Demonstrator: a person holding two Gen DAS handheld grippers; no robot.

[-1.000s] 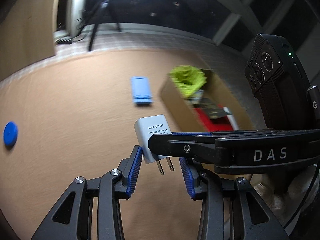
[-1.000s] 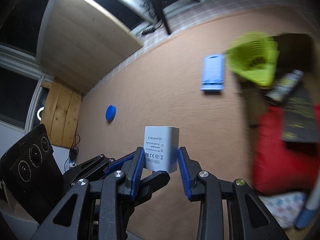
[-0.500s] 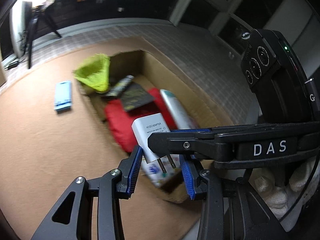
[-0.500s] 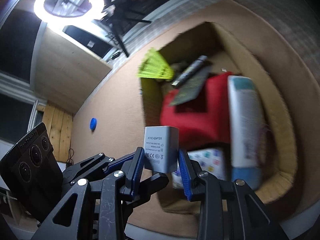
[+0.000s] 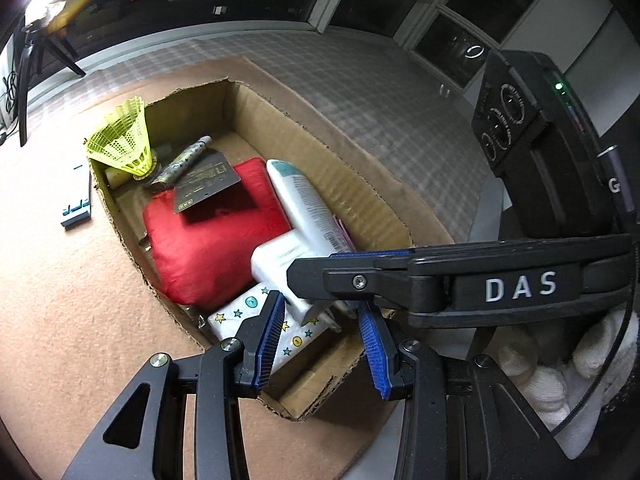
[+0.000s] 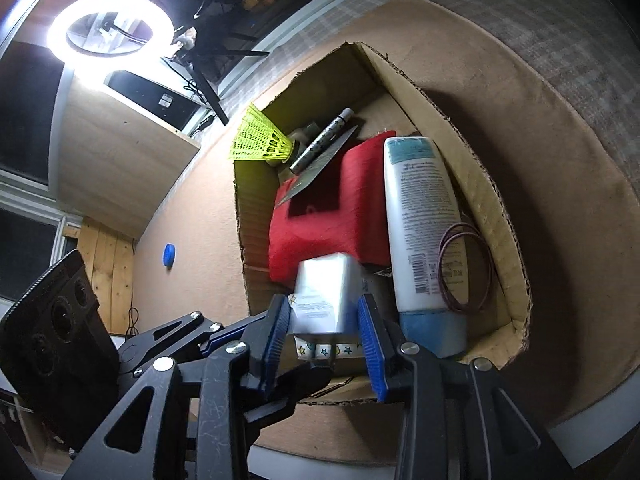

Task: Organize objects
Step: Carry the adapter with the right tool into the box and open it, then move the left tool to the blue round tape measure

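The right tool [image 6: 324,330] is over the near end of the cardboard box [image 6: 504,216], and the white adapter [image 6: 326,294] sits between its blue pads [image 6: 370,340]. The adapter is blurred, and gaps show on both sides, so I cannot tell whether the pads grip it. In the left wrist view the adapter [image 5: 276,268] is over the box [image 5: 384,208] beside the right tool's black arm, with a metal prong showing below.

The left tool [image 5: 320,344] is wide and holds nothing; it is at the box's near end, beneath the right tool's arm.

In the box, a red cushion [image 5: 212,240] fills the middle, with a dark card [image 5: 204,182] on its far part. A white bottle [image 6: 420,224] lies along the cushion's right side, and thin rings [image 6: 466,268] lie right of the bottle. A star-printed packet [image 5: 260,320] is at the near end. A yellow shuttlecock [image 5: 124,142] leans at the far left corner beside a patterned pen [image 5: 184,160].

On the surface [image 5: 60,300] left of the box is a blue stand [image 5: 78,200], and farther left a blue cap [image 6: 169,255].
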